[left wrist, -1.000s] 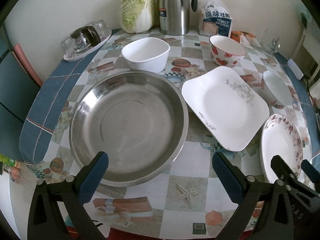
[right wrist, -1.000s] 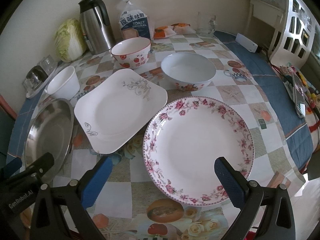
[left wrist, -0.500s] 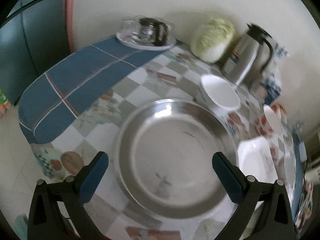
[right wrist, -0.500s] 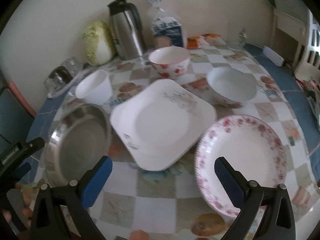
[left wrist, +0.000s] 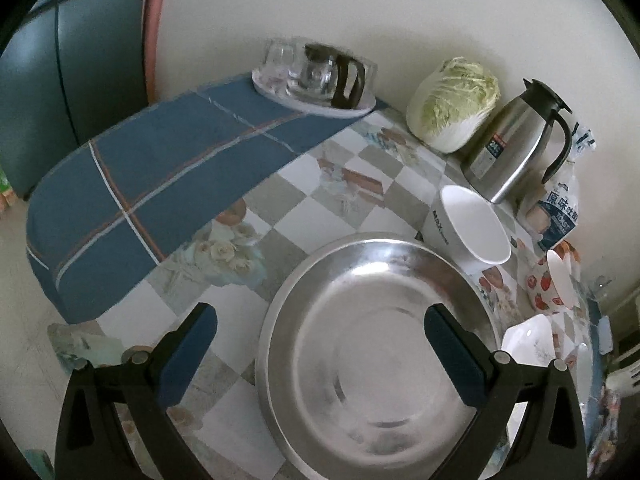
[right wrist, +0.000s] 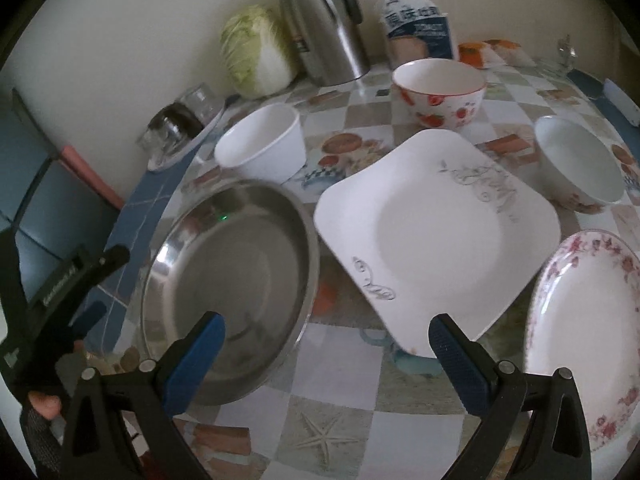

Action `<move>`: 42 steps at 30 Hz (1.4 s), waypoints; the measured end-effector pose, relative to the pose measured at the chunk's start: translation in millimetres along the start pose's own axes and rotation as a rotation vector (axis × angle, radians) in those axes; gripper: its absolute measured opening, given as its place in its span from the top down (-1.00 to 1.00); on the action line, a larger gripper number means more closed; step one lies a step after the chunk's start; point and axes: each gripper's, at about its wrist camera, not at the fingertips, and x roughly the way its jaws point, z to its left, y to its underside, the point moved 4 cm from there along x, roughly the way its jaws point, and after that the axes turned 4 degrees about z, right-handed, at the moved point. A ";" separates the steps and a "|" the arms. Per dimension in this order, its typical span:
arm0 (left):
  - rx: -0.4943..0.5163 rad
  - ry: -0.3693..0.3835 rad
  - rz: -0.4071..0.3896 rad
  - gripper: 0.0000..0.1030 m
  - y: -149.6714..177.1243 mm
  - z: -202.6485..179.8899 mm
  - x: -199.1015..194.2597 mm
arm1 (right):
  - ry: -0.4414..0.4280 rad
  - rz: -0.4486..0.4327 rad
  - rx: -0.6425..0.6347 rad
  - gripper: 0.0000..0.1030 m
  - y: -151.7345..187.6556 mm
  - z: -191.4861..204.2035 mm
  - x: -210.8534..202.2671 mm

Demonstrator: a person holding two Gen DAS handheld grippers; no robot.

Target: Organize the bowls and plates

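The left gripper (left wrist: 320,354) is spread wide and holds nothing; its blue fingers (left wrist: 188,350) straddle the near left rim of the steel basin (left wrist: 372,356). The right gripper (right wrist: 326,354) is likewise wide open and empty, one finger over the basin's near edge, the other just beside the near corner of the square white plate (right wrist: 436,240). Basin and square plate lie almost touching. The floral plate (right wrist: 592,336) sits at the right, close to the square plate. Behind them stand a plain white bowl (right wrist: 260,148), a strawberry bowl (right wrist: 438,90) and a white floral bowl (right wrist: 576,166), each apart from the others. Left of the basin the checkered tablecloth (left wrist: 304,200) lies bare up to its blue border. A cabbage (left wrist: 454,104), steel jug (left wrist: 516,136) and toast bag (right wrist: 418,28) line the pale wall.
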 end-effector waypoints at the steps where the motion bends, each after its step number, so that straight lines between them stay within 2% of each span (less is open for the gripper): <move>1: -0.003 -0.012 0.000 -1.00 -0.2 2.6 1.2 | -0.005 0.004 0.000 -0.99 0.7 1.3 0.9; 3: 0.001 -0.038 0.003 -1.00 -1.6 5.3 3.8 | -0.017 0.007 -0.009 -0.93 1.9 4.9 2.7; 8: 0.003 -0.025 0.026 -0.99 -3.0 6.5 13.8 | -0.005 0.018 -0.040 -0.62 4.9 13.2 8.3; 10: 0.005 -0.033 0.037 -0.94 -4.1 7.3 18.3 | -0.007 0.031 -0.032 -0.59 5.4 14.1 11.7; 12: -0.003 -0.030 0.055 -0.73 -5.5 9.4 23.3 | -0.029 0.040 -0.018 -0.54 5.3 14.1 14.9; 14: -0.013 -0.025 0.081 -0.53 -6.3 10.7 30.1 | -0.061 0.043 -0.004 -0.38 5.9 14.9 16.9; 16: -0.016 -0.020 0.102 -0.21 -6.7 12.1 36.0 | -0.100 0.054 0.023 -0.26 5.9 14.3 20.4; 17: -0.014 -0.023 0.110 -0.14 -6.9 12.1 38.3 | -0.106 0.059 0.033 -0.18 6.1 13.8 22.4; 19: -0.004 -0.031 0.115 -0.07 -7.7 11.5 42.3 | -0.104 0.068 0.040 -0.06 6.2 13.7 26.6; 22: 0.000 -0.032 0.130 0.07 -8.4 11.5 47.6 | -0.106 0.096 0.053 0.34 7.1 12.3 36.7; 27: 0.012 -0.046 0.146 0.25 -10.8 11.9 58.8 | -0.106 0.117 0.048 0.51 7.4 12.5 46.5; 30: 0.021 -0.062 0.146 0.34 -12.9 12.1 64.3 | -0.097 0.123 0.060 0.71 5.5 7.6 52.3; 35: 0.019 -0.068 0.166 0.37 -12.5 15.5 74.6 | -0.100 0.126 0.071 0.74 2.3 5.1 59.7; 42: 0.061 -0.081 0.143 0.36 -10.4 11.3 76.0 | -0.110 0.134 0.057 0.74 -0.2 6.4 69.0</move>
